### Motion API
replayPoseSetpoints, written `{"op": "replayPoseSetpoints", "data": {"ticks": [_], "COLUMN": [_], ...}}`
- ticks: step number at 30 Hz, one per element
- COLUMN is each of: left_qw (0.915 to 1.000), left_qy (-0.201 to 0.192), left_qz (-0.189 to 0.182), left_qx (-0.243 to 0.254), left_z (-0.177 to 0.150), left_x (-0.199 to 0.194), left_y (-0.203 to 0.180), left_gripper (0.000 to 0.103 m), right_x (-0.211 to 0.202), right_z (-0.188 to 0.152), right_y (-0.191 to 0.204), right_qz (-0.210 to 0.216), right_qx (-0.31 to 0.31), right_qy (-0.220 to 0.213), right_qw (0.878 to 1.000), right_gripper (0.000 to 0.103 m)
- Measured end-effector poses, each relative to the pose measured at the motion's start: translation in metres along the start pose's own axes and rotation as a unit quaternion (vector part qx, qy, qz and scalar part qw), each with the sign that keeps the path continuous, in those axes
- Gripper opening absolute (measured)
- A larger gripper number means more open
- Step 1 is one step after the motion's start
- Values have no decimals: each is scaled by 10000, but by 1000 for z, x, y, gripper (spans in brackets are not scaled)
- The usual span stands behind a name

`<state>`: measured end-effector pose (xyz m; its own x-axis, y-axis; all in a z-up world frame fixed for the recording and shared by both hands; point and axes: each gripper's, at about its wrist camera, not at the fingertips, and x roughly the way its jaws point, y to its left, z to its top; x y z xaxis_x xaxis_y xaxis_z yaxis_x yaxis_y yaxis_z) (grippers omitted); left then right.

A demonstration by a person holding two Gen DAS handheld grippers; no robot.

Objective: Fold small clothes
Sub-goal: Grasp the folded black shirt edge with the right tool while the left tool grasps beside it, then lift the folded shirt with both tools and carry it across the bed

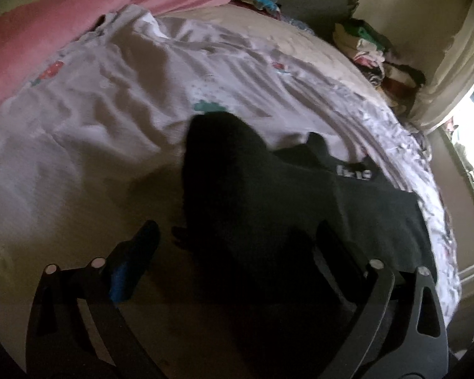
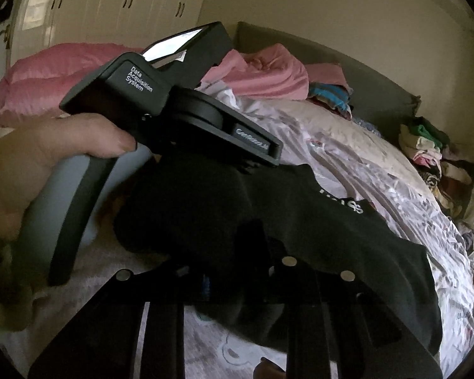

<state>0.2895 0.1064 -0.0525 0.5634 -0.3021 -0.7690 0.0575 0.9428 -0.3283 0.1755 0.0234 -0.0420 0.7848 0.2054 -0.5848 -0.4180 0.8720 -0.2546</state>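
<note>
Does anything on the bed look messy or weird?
Yes. The black garment lies bunched and humped on the bedsheet, not flat. Loose clothes are heaped untidily at the far edge.

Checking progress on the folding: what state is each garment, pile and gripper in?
black garment: bunched, partly lifted off the bed, not folded.
right gripper: jaws shut on the black garment.
left gripper: jaws open over the black garment.
pile of clothes: heaped at the bed's far edge.
pink pillow: lying on the bed.
</note>
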Motion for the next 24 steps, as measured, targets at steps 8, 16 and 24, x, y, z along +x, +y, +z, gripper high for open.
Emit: {"op": "replayPoseSetpoints", "data": {"ticks": [8,16,24], "left_qw": [9991,9959,9917], "left_qy": [-327,-679,-850], "left_qz": [57,129,183], "left_qx": [248,588,942], "left_z": [-1,-1,-5], "left_x": [-19,-46,-62], "left_y": [-38,-90,-144], "left_gripper": [21,17,17], "right_x": [-20,-48,-77], "right_z": [-9,-20,-34], "right_y": [-17,-51,-83], "right_qz": [104,109,81], "right_qx": [365,826,1239], "right_qy": [-138,-390,-650], "right_qw": [9992,9958,9901], "right_gripper": [17,13,12]}}
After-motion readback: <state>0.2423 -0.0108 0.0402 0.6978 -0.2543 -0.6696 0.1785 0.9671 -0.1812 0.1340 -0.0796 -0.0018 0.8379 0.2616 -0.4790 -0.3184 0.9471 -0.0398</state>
